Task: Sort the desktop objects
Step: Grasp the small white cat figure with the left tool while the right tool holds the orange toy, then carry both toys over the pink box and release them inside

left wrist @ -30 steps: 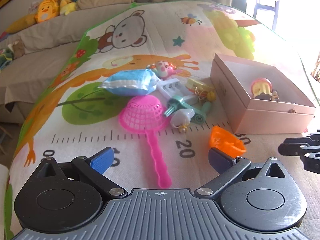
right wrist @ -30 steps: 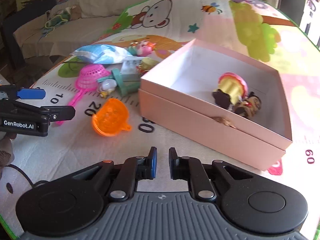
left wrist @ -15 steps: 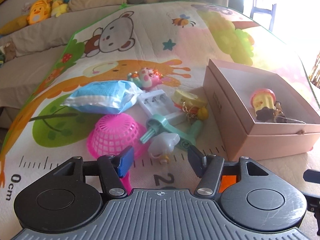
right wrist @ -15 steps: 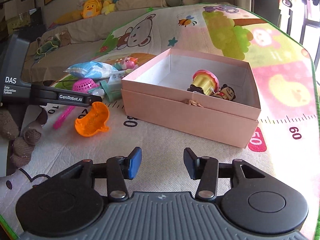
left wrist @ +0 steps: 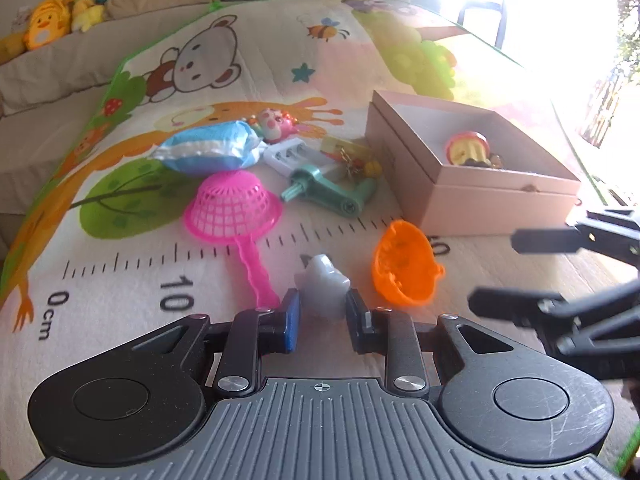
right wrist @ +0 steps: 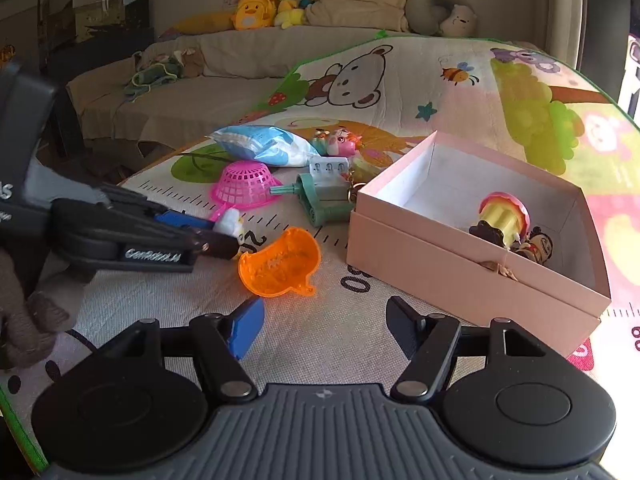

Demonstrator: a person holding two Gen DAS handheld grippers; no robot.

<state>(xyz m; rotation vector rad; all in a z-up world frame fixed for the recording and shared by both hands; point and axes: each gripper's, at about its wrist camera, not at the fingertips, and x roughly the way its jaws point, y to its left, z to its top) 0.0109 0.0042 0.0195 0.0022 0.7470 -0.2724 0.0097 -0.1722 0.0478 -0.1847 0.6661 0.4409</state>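
Now left tongs (left wrist: pixel 322 312) closing on white toy (left wrist: pixel 323 285).

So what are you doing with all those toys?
A person holding two grippers is tidying toys off the play mat into the pink box. The left gripper is closing its jaws around a little white toy. The right gripper is opening, with nothing between its jaws, just short of the orange cup. Two toys already sit in the box; the pink strainer and others wait on the mat.

Beige sofa (right wrist: pixel 248 56) with plush toys (right wrist: pixel 256 10) behind; framed pictures on wall; glaring window (left wrist: pixel 540 8) right.
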